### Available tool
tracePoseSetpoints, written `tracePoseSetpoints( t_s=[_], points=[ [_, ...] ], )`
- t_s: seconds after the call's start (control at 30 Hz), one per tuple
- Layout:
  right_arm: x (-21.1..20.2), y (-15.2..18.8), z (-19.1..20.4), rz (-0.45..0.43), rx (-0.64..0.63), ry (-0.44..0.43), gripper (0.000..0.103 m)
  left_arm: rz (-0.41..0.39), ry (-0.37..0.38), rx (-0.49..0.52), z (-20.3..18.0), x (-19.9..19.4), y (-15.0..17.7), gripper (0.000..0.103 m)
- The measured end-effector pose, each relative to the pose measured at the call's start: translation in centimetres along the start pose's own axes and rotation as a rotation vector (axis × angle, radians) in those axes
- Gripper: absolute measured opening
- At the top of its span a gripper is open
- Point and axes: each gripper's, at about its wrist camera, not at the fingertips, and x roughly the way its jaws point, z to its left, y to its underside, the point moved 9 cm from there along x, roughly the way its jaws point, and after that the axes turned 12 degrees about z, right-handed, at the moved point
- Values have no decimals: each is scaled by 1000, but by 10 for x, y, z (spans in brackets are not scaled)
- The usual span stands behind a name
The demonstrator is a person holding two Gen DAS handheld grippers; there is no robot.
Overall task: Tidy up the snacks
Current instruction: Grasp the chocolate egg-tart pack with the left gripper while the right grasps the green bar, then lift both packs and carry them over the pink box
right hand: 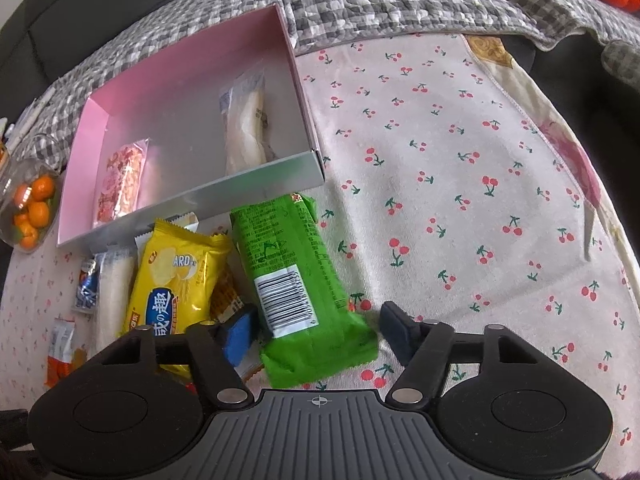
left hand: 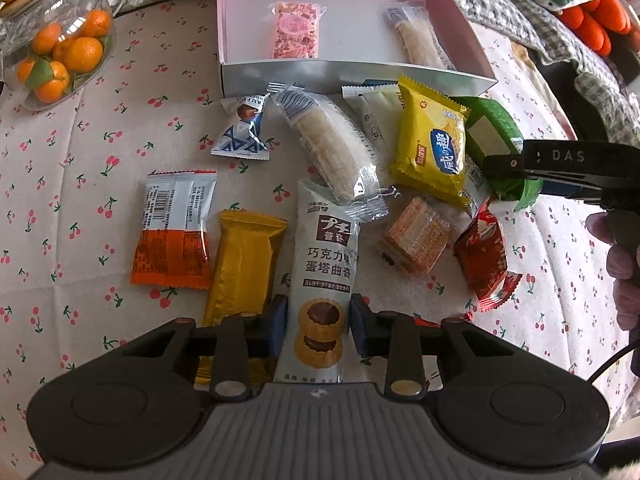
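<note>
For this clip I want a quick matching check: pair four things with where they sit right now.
1. green snack pack
2. white tart-cookie pack
3. pink nougat bar
4. mandarins

a. in the glass jar
b. inside the pink box
c. between the open right gripper's fingers
d. between the left gripper's fingers

Pairs: 1-c, 2-d, 3-b, 4-a

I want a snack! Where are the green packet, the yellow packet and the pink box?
green packet [right hand: 298,280], right wrist view, barcode label.
yellow packet [left hand: 434,146], left wrist view, front middle.
pink box [right hand: 192,92], right wrist view, inner wall.
</note>
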Motion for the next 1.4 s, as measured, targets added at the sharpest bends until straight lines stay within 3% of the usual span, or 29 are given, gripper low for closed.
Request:
tracePoseSetpoints(
  t_s=[0.47,1.4],
  points=[
    [-10,7,-1,6,-34,1,55,-34,28,-25,2,-11,0,28],
    [-72,7,1,-87,78,-192,52,-188,120,-113,10,-62,-12,24]
  ],
)
